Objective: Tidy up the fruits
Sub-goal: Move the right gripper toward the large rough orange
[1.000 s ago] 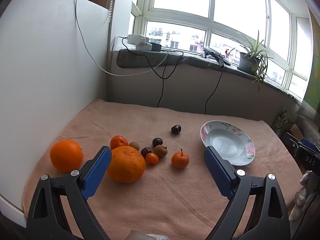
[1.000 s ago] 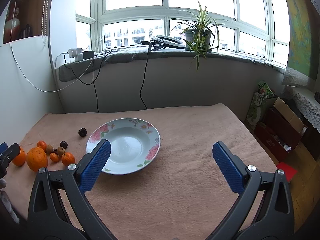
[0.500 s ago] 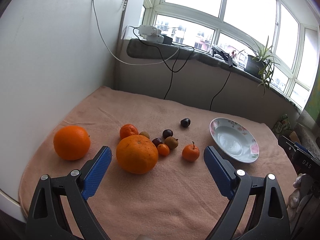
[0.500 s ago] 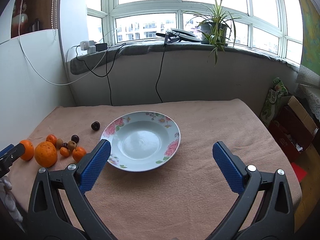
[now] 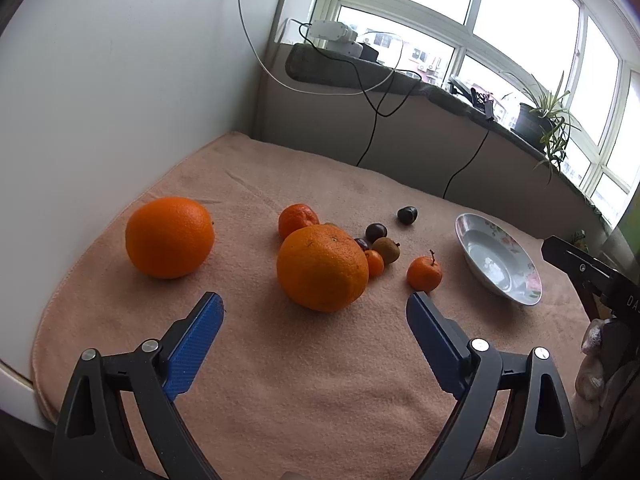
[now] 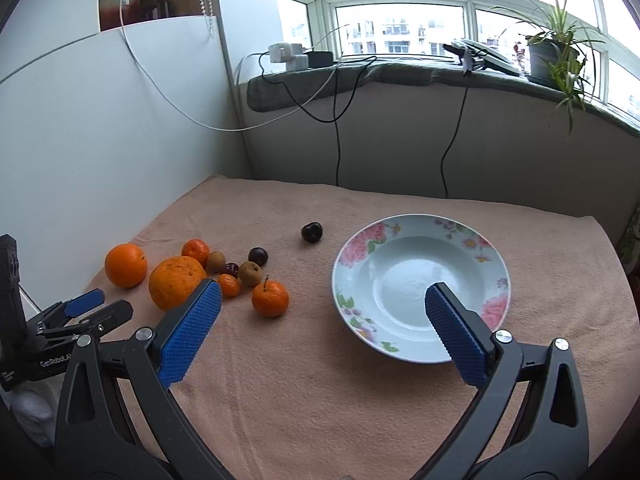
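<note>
Here, my left gripper (image 5: 314,312) spreads its fingers wide before the large orange (image 5: 322,268); my right gripper (image 6: 320,300), equally wide, holds nothing near the floral plate (image 6: 496,264).

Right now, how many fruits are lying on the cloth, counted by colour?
Orange fruits: 5
Brown fruits: 2
Dark fruits: 3
Total: 10, none of them in the plate.

Bright orange oranges (image 5: 322,268) sit on a peach-pink cloth (image 5: 320,380); the plate (image 6: 496,268) is pale blue-white with pink roses (green leaves too); cherries (image 6: 311,232) are near-black.
</note>
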Motion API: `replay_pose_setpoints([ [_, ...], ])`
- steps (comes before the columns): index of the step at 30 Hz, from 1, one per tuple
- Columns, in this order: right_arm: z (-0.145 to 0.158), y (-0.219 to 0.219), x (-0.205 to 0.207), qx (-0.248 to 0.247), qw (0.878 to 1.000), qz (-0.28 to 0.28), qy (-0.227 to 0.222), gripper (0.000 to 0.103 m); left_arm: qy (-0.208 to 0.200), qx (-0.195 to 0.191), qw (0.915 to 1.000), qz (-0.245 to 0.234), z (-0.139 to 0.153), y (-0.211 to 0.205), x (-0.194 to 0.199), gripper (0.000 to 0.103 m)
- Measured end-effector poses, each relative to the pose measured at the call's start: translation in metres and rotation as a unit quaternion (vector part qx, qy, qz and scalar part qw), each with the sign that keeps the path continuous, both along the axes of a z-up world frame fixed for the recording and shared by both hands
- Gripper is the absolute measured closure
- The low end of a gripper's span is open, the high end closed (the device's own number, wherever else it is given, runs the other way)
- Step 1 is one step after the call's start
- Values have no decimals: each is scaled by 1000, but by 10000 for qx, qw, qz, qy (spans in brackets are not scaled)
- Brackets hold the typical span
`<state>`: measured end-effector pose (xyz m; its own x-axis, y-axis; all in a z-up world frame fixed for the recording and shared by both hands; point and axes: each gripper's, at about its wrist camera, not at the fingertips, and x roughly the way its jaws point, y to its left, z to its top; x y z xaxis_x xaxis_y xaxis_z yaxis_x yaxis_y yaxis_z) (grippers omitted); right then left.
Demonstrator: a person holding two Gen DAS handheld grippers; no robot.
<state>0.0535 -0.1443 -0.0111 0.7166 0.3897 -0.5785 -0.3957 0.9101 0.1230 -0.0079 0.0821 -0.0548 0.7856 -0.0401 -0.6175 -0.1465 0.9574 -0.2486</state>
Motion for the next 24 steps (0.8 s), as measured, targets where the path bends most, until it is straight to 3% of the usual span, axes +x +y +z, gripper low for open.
replay_pose_setpoints([
  [10,-14,60,29,-18,9916,1209,456,0,145,-295,9994,-116,-15,9,10,14],
  [13,-16,79,36,-32,9848,1629,600,0,211,-394,9988,-183,-19,10,15,24],
  [18,-25,107,48,12,9704,2195,1006,0,220,-506,9983,-206,-25,14,20,24],
  [24,-37,130,60,-19,9599,2468,1328,0,255,-671,9970,-278,-30,15,25,24],
])
